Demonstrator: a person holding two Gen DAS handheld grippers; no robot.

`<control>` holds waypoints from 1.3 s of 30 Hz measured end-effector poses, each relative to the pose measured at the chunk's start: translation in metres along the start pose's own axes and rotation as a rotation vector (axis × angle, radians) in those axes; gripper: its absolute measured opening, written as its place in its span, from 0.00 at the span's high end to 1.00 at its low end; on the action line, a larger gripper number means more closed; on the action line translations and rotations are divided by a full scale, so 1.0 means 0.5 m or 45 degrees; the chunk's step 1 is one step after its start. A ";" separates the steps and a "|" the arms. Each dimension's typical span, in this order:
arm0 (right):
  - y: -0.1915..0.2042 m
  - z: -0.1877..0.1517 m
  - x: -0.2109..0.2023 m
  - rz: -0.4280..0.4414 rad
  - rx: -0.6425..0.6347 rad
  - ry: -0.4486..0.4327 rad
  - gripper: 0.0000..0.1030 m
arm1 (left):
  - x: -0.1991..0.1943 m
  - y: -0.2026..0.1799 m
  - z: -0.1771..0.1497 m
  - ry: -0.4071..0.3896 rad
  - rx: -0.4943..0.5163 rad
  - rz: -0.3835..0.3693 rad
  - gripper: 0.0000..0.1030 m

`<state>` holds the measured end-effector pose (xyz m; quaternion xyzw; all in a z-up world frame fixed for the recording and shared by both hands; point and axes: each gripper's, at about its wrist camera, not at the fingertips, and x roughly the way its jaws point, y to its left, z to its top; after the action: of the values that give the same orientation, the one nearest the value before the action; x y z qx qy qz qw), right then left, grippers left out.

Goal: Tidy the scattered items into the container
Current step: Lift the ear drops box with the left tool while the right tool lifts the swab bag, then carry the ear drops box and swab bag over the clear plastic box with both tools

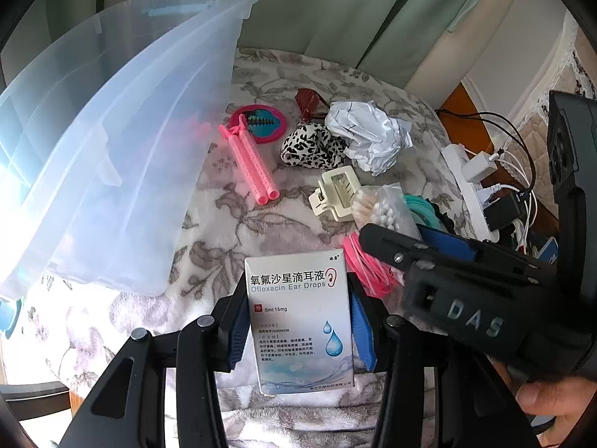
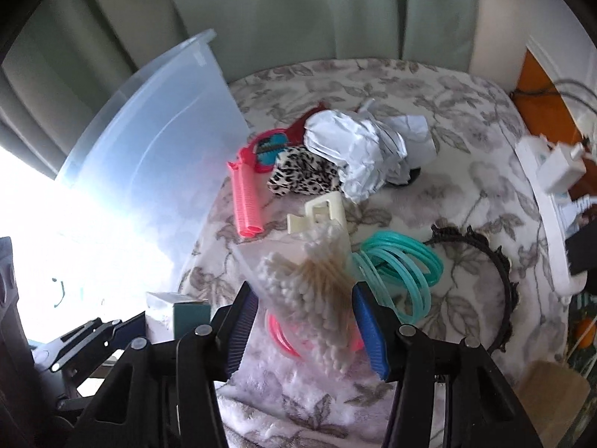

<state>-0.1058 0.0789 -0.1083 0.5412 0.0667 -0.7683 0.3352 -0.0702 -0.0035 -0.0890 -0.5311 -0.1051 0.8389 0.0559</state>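
We hold the ear-drops box (image 1: 300,321) clamped upright between the blue pads of the left gripper (image 1: 300,330), its printed face toward the camera, low over the floral blanket (image 1: 231,224). The clear plastic container (image 1: 112,142) is our landmark: it stands tilted at the blanket's left edge, and the box hangs just to its right, outside it.

Our right gripper (image 2: 304,321) has its jaws apart around the bag of cotton swabs (image 2: 317,291). The right pad (image 2: 367,328) lies against the bag, but the picture is blurred there and we cannot tell whether the left pad touches it — so we see no firm grip. The bag lies over pink rings (image 2: 283,339), farther right of the container than the box.

Nearest the container's right wall lies the pink hair roller (image 1: 252,160), with a pink round mirror (image 1: 261,125) just behind it. Farther right of the container come the leopard-print scrunchie (image 1: 311,145), the crumpled paper (image 1: 367,134) and the cream claw clip (image 1: 335,194) — then the teal rings (image 2: 403,272) and a black headband (image 2: 500,280), well apart from it.
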 end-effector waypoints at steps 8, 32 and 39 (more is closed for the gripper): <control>-0.025 0.012 -0.058 0.034 0.074 -0.123 0.73 | 0.002 0.000 0.000 0.003 -0.004 -0.003 0.53; -0.019 0.034 -0.264 0.143 0.113 -0.465 0.74 | -0.111 -0.030 0.027 -0.209 0.047 -0.085 0.53; 0.004 0.030 -0.301 0.151 0.089 -0.521 0.73 | -0.181 -0.024 0.038 -0.322 0.048 -0.105 0.53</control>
<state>-0.0878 0.1371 0.0304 0.3882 -0.0614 -0.8429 0.3674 -0.0486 -0.0128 0.0014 -0.4152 -0.1171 0.8980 0.0866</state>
